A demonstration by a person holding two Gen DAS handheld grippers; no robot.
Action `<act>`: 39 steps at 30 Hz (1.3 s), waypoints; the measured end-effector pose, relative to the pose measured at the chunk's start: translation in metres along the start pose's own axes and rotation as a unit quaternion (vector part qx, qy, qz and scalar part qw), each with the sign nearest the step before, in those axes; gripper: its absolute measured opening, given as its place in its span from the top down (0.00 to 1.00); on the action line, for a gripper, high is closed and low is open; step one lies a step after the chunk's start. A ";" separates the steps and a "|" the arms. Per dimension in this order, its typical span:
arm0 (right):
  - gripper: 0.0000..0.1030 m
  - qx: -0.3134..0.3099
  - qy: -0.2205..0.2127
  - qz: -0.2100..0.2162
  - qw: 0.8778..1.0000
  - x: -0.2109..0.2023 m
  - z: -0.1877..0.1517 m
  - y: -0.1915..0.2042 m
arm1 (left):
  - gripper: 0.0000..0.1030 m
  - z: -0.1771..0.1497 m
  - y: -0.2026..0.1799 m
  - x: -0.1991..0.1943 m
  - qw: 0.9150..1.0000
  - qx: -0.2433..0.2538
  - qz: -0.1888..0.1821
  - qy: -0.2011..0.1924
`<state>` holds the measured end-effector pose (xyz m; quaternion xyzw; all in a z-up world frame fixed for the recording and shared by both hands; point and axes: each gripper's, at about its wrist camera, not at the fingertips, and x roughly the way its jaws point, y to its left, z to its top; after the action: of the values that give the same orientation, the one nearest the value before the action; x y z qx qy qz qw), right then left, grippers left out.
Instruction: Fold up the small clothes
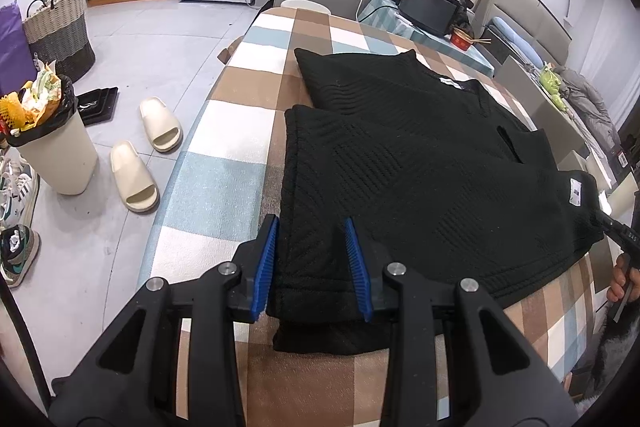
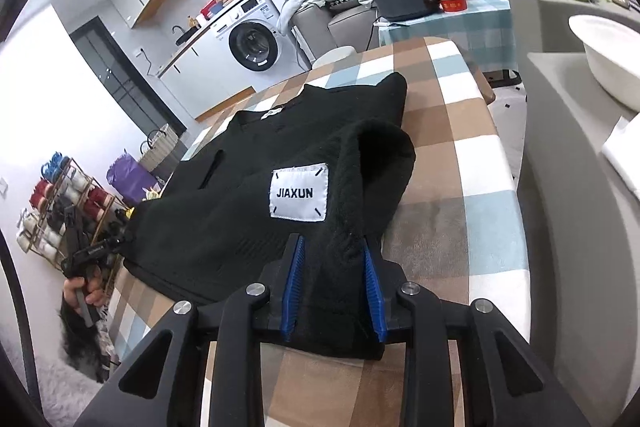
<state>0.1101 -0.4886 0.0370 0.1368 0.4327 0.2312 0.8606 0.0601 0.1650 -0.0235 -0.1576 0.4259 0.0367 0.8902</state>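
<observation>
A black knit garment lies partly folded on the checked table. It also shows in the right wrist view, with a white "JIAXUN" label. My left gripper straddles the garment's near left corner, its blue-padded jaws standing apart around the doubled cloth. My right gripper straddles a raised fold at the garment's near right corner, below the label, jaws also apart around the cloth. Whether either grips the cloth is unclear. The left gripper shows small in the right wrist view.
The table edge drops to a tiled floor with slippers, a full bin and shoes. A second small table with a monitor and a red bowl stands behind. A white basin sits to the right.
</observation>
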 end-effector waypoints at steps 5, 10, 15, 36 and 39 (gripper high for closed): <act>0.61 -0.011 -0.007 0.008 1.000 -0.012 -0.005 0.014 | 0.71 0.001 -0.005 -0.005 1.000 0.008 -0.001 -0.001; 0.58 -0.031 -0.004 0.017 0.999 -0.012 -0.013 0.028 | 0.71 -0.002 -0.011 -0.005 1.000 0.015 -0.008 -0.001; 0.58 0.017 0.013 0.017 1.000 0.009 -0.019 0.012 | 0.71 -0.006 -0.008 -0.006 1.000 0.010 -0.010 0.003; 0.88 0.079 -0.008 -0.004 0.997 0.024 -0.012 -0.001 | 0.92 0.004 -0.010 -0.010 1.000 -0.002 -0.010 -0.012; 0.92 0.062 -0.024 -0.005 0.998 0.014 -0.008 0.009 | 0.93 0.010 -0.011 -0.021 0.999 -0.004 -0.018 -0.028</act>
<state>0.1079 -0.4734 0.0269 0.1929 0.4257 0.1964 0.8620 0.0567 0.1594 0.0015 -0.1673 0.3975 0.0270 0.9018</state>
